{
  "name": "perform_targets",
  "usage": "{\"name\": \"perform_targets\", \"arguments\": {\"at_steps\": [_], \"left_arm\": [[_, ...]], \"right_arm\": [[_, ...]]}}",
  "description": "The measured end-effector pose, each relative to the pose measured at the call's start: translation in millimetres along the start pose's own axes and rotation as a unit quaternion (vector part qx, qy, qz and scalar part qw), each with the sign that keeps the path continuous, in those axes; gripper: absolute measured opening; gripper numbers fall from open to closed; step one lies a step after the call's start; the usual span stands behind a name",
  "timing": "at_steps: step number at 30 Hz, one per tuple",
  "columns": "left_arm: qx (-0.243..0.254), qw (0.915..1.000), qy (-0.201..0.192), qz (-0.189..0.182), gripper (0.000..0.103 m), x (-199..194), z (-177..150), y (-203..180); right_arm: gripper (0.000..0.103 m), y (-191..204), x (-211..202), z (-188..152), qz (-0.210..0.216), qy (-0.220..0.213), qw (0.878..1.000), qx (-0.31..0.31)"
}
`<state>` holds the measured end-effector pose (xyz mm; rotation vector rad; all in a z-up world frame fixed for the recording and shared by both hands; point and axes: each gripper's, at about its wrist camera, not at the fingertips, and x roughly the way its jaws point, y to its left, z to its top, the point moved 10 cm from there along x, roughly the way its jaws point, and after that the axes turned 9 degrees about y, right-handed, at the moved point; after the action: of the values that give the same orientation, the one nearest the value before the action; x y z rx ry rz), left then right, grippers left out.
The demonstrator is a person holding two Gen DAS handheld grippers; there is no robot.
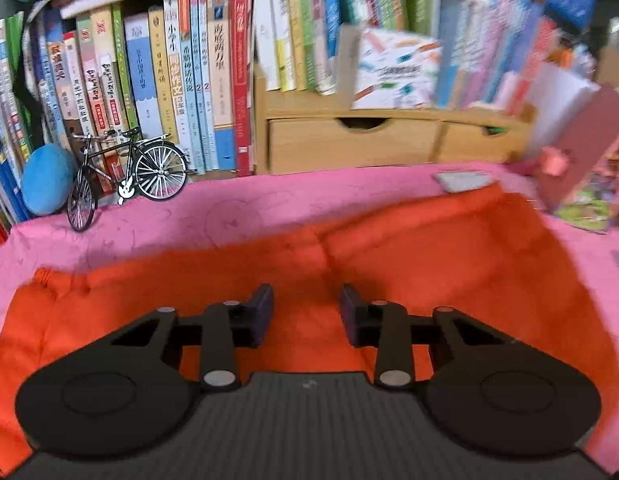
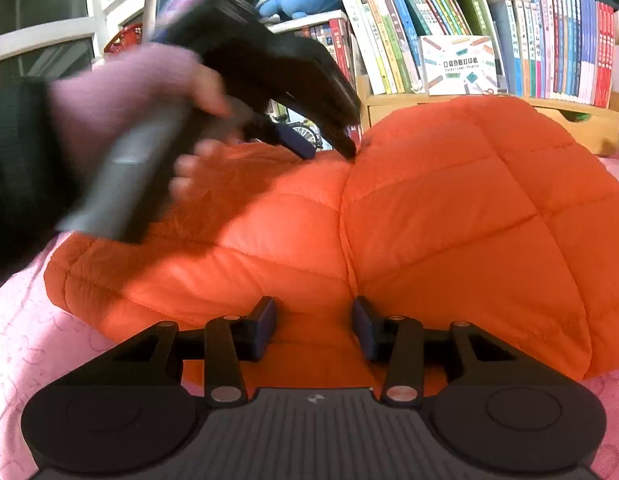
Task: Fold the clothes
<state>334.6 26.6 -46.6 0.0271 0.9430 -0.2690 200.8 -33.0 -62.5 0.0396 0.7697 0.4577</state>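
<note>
Puffy orange quilted jacket [image 2: 449,216]

I am working over a surface spread with a pink patterned cloth [image 1: 157,224], and a quilted orange jacket [image 2: 449,216] lies directly on it, covering most of the near and middle area. On the far left edge stands a small model bicycle [image 1: 125,176] beside a blue plush ball [image 1: 47,178], both in front of a row of upright books [image 1: 169,80]. At the far side a wooden drawer unit [image 1: 349,144] stands, with a flat grey item [image 1: 463,181] lying on the cloth just before it.
</note>
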Motion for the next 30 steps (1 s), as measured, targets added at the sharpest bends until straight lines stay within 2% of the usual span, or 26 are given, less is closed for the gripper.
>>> {"name": "perform_targets", "arguments": {"at_steps": [3, 9, 13, 22, 30], "left_arm": [[0.006, 1.0, 0.001, -0.007, 0.034, -24.7, -24.9, -13.5], [0.025, 0.9986, 0.039, 0.027, 0.036, -15.0, -71.8, -26.4], [0.007, 0.9984, 0.047, 0.031, 0.038, 0.8, -61.0, -20.3], [-0.028, 0.9982, 0.03, 0.044, 0.038, 35.3, -23.1, -1.7], [-0.048, 0.9958, 0.035, 0.069, 0.038, 69.7, 10.8, 12.3]], "right_arm": [[0.043, -0.5, 0.0, 0.4, 0.004, -0.001, 1.0, 0.003], [0.043, -0.5, -1.4, 0.0, 0.008, -0.002, 1.0, 0.008], [0.043, -0.3, -0.7, -0.2, 0.007, 0.0, 1.0, 0.008], [0.041, -1.0, 0.5, -1.7, 0.012, 0.007, 1.0, 0.009], [0.041, -1.0, -0.6, -3.7, 0.014, 0.009, 1.0, 0.008]]}}
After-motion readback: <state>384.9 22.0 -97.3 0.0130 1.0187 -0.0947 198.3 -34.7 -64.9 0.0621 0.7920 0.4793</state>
